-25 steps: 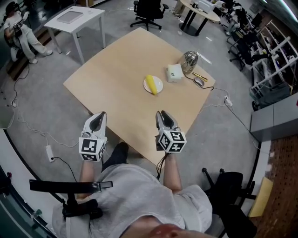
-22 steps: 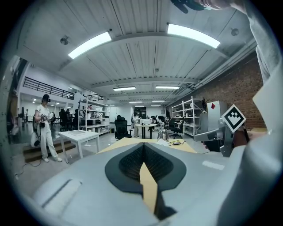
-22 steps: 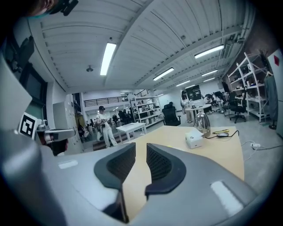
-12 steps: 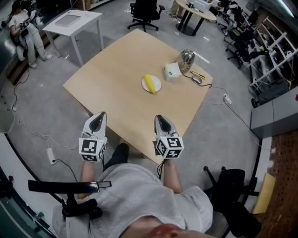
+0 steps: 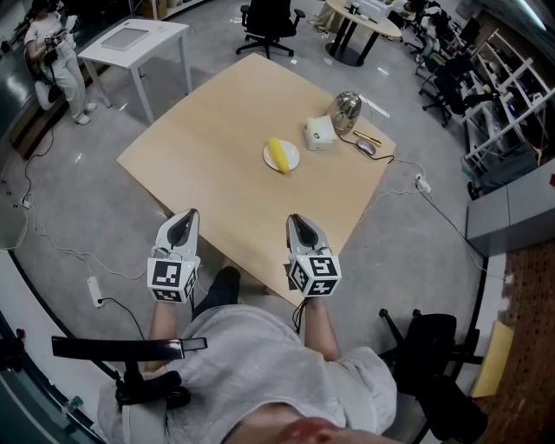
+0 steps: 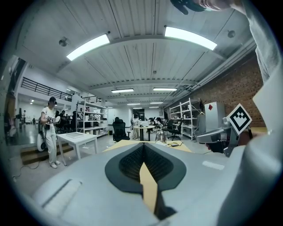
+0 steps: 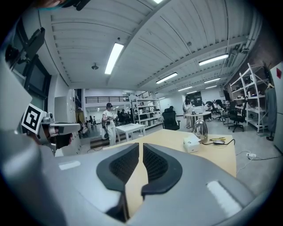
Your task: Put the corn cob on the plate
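The corn cob [image 5: 278,154] lies on the small white plate [image 5: 290,164], out toward the far side of the wooden table [image 5: 217,147], its yellow length reaching almost from rim to rim. Just beyond the plate sits a white box [image 5: 319,133], and past that a shiny metal kettle [image 5: 347,108]. A mouse [image 5: 368,148] with its cable rests near the table's right edge.

The person stands at the near corner of the table with both tools held low and close to the body, well apart from the plate. The left gripper [image 5: 184,215] hangs about at the table's near edge. Its jaws are pressed together at the tips and nothing is caught in them. The right gripper [image 5: 297,220] sits over the near corner of the tabletop. Its jaws are closing, with only a thin slit left between the dark ribbed pads [image 7: 121,167] and nothing but bare table showing through it. Each tool carries its marker cube at the back, just above the wrist.

Further off, a second person [image 5: 52,52] stands by a white side table [image 5: 130,39], and a black office chair [image 5: 269,17] is parked behind the wooden table
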A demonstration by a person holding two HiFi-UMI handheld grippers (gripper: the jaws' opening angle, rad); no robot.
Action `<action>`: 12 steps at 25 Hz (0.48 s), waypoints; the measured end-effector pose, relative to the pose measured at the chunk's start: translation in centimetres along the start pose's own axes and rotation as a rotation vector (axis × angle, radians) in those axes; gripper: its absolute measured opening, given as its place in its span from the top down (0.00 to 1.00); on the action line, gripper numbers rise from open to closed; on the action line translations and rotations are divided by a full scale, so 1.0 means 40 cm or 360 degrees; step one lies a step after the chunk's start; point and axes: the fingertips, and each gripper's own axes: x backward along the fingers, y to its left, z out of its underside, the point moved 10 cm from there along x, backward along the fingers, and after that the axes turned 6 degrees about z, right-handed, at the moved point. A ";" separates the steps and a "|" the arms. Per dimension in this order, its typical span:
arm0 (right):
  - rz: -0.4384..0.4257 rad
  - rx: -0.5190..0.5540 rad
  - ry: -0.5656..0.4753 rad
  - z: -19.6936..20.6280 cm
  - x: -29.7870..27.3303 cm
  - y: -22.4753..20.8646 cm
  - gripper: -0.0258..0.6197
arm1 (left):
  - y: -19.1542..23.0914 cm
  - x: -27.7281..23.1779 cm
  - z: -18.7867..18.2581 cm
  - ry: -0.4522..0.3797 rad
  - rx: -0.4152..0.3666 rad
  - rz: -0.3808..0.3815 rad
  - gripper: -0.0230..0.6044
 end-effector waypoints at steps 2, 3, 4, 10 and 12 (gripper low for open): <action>-0.0001 -0.0006 -0.0003 0.001 0.000 0.002 0.91 | 0.003 0.001 0.002 0.0000 0.0001 -0.0001 0.93; -0.0002 -0.0010 -0.0005 0.001 -0.001 0.003 0.91 | 0.004 0.001 0.003 0.0000 0.0001 0.0000 0.93; -0.0003 -0.0017 -0.0008 0.002 -0.001 0.003 0.92 | 0.005 0.001 0.003 0.0001 0.0002 0.0001 0.93; -0.0011 -0.0029 0.0002 0.006 -0.002 0.001 0.94 | 0.002 -0.003 0.004 0.0007 0.0002 0.0012 0.93; -0.0010 -0.0036 0.0005 0.007 0.001 0.001 0.94 | 0.001 0.000 0.002 0.0007 0.0002 0.0011 0.93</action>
